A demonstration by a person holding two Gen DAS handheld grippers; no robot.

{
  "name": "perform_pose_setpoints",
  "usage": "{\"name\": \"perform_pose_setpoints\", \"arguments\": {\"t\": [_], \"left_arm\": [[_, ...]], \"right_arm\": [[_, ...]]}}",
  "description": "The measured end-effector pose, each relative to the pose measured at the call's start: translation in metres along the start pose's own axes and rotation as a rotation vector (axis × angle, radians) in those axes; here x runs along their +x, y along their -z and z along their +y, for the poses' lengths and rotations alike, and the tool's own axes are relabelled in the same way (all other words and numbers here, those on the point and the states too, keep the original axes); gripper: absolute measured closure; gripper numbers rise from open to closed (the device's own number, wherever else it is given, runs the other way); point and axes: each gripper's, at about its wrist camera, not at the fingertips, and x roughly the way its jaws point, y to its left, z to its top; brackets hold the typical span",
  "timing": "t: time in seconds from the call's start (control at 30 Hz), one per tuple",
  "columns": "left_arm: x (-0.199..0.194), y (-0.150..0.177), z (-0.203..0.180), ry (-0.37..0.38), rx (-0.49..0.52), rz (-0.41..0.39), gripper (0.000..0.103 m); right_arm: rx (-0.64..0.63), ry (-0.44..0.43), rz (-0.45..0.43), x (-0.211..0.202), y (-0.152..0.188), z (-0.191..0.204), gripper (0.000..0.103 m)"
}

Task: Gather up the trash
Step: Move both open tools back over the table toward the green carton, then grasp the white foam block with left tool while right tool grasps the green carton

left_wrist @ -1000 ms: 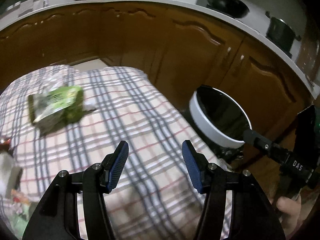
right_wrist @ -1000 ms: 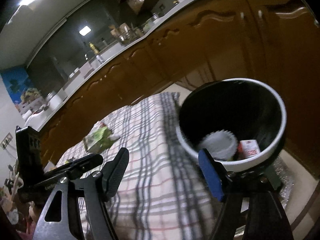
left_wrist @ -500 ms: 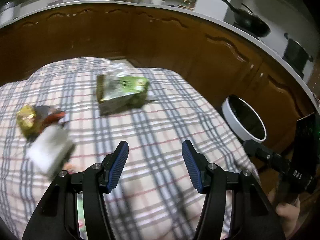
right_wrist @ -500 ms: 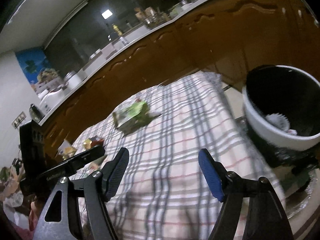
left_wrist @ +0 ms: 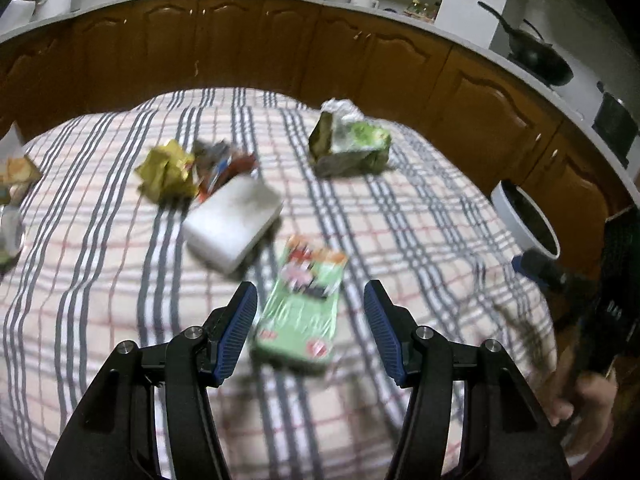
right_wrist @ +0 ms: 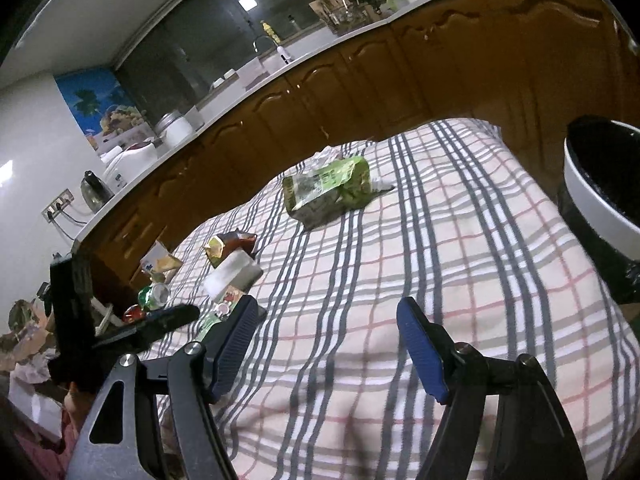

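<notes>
**Five-odd pieces of trash waiting on the plaid cloth**

Several items are lying uncollected: a flat light-green wrapper (left_wrist: 298, 312) directly between the left gripper's (left_wrist: 310, 328) jaws, a white box (left_wrist: 232, 224) just ahead and left of them, a yellow wrapper (left_wrist: 166, 172) and red wrapper (left_wrist: 226, 164) beyond it, a green foil bag (left_wrist: 350, 144) far ahead to the right. The bin (right_wrist: 600, 188) is standing off the table edge, right of the right gripper (right_wrist: 324, 346); its contents are not showing.

Both grippers are hovering over the cloth, jaws spread wide, gripping nothing. Judgement: the left one is lining up on the light-green wrapper; most of the collecting is remaining.
</notes>
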Motion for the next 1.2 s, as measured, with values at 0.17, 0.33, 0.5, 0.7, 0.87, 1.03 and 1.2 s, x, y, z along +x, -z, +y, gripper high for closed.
{"name": "perform_pose_setpoints", "arguments": {"t": [0.17, 0.33, 0.5, 0.7, 0.87, 1.03, 1.2], "left_arm": [[0.016, 0.010, 0.005, 0.003, -0.016, 0.034, 0.048], [0.040, 0.008, -0.013, 0.071, -0.014, 0.057, 0.054], [0.051, -0.008, -0.046, 0.179, 0.015, 0.058, 0.054], [0.029, -0.016, -0.023, 0.127, 0.032, -0.003, 0.053], [0.017, -0.023, 0.030, 0.049, -0.025, -0.030, 0.053], [0.020, -0.033, 0.053, -0.008, 0.022, -0.034, 0.041], [0.039, -0.044, 0.058, -0.037, 0.107, -0.005, 0.036]], "right_arm": [[-0.017, -0.001, 0.009, 0.002, 0.005, 0.010, 0.030], [-0.016, 0.021, -0.014, -0.004, 0.004, 0.009, 0.030], [0.006, 0.044, -0.035, -0.005, -0.002, 0.005, 0.030], [0.001, 0.047, 0.007, 0.014, 0.001, 0.009, 0.028], [-0.041, 0.021, 0.057, 0.039, 0.005, 0.028, 0.028], [-0.098, 0.040, 0.117, 0.068, 0.008, 0.050, 0.028], [-0.124, 0.039, 0.168, 0.092, 0.014, 0.070, 0.028]]}}
